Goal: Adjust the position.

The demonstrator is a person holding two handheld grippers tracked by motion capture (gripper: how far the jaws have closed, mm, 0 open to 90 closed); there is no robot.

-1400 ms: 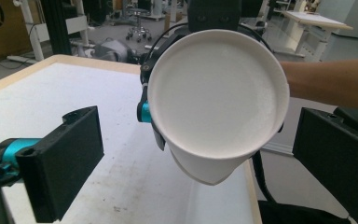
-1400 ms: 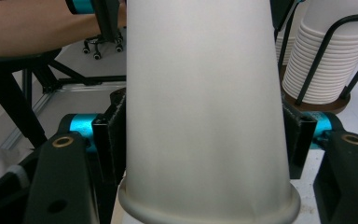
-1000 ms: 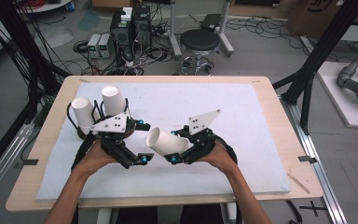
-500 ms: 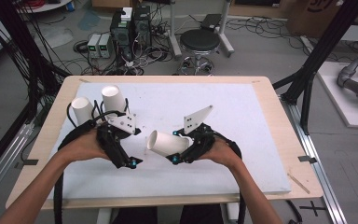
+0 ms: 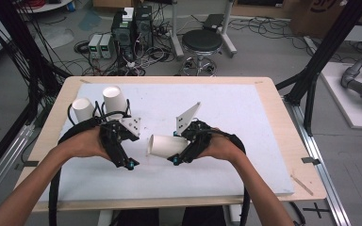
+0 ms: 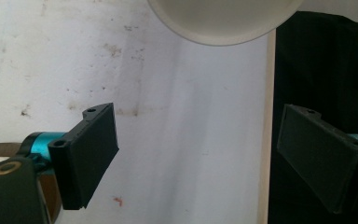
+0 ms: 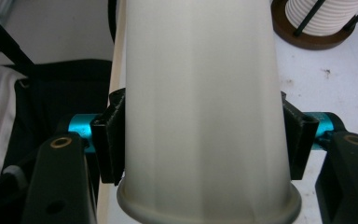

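Pulled back toward the table's near left since a second ago: left gripper (image 5: 128,162), jaws just been closing partway yet open, nothing between them (bare white mat below). Raised slightly meanwhile: right gripper (image 5: 175,159), clamped on the tapered white paper cup (image 5: 166,146), pads pressing its two sides near the rim. Held on its side above the white foam mat (image 5: 245,141), between both grippers. Standing upside down at far left: two more white paper cups (image 5: 113,101).
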